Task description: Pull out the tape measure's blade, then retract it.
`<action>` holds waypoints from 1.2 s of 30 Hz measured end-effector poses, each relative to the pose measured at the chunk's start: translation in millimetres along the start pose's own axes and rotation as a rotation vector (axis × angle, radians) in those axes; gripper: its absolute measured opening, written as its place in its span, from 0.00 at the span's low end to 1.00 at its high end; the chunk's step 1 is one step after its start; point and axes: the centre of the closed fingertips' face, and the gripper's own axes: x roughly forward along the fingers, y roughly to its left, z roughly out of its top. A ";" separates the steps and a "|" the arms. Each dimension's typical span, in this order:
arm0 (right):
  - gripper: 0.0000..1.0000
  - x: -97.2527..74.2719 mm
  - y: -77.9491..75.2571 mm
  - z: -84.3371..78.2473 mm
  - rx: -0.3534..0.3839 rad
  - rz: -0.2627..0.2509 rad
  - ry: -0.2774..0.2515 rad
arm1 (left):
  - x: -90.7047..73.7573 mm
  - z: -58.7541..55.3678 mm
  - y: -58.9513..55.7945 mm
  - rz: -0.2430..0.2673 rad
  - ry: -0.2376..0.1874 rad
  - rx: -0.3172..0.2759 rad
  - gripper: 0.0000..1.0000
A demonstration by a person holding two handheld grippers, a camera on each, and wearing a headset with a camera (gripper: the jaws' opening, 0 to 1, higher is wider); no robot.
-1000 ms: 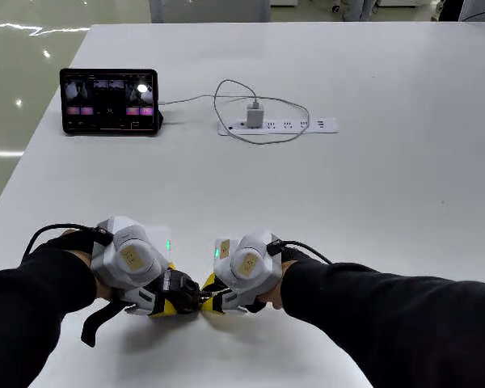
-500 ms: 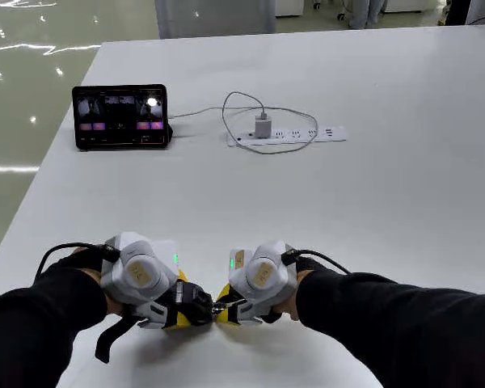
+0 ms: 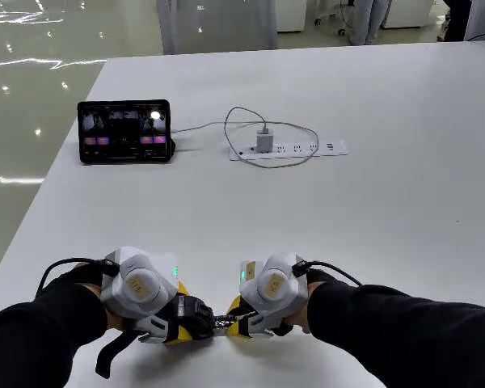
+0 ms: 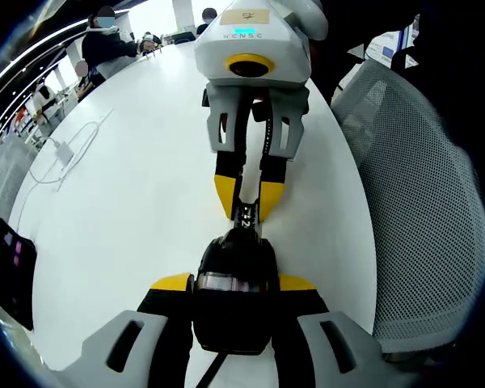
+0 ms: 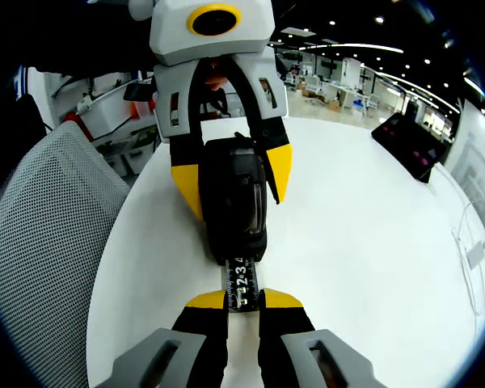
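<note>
The black tape measure case (image 3: pixel 191 317) (image 4: pixel 233 287) (image 5: pixel 236 202) sits low over the white table (image 3: pixel 250 218), with my left gripper (image 3: pixel 180 321) (image 4: pixel 234 283) shut on its sides. A short stretch of numbered blade (image 5: pixel 242 283) (image 4: pixel 246 214) (image 3: pixel 220 323) runs out of the case. My right gripper (image 3: pixel 236 324) (image 5: pixel 241 303) is shut on the blade's end, facing the left one at close range. Both yellow-tipped grippers are near the table's front edge.
A tablet (image 3: pixel 124 131) stands at the back left. A white power strip (image 3: pixel 288 149) with a charger and looped cable lies behind centre. A grey mesh chair (image 4: pixel 420 210) is beside the table. People sit at the table's far end (image 4: pixel 113 40).
The two grippers stand a little farther apart than before, and a short piece of blade shows between them. The head camera has tilted, shifting the whole scene down.
</note>
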 end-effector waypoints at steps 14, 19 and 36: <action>0.10 -10.9 0.1 -13.2 0.026 -0.014 0.002 | 0.2 -0.2 -1.2 0.001 0.003 0.005 0.32; 0.10 -14.8 0.0 -18.5 0.032 -0.020 0.003 | 0.6 -0.2 -1.1 -0.001 0.002 0.006 0.32; 0.10 -32.9 3.3 -36.6 0.051 -0.031 -0.001 | 1.3 0.6 -1.7 -0.009 -0.003 0.008 0.32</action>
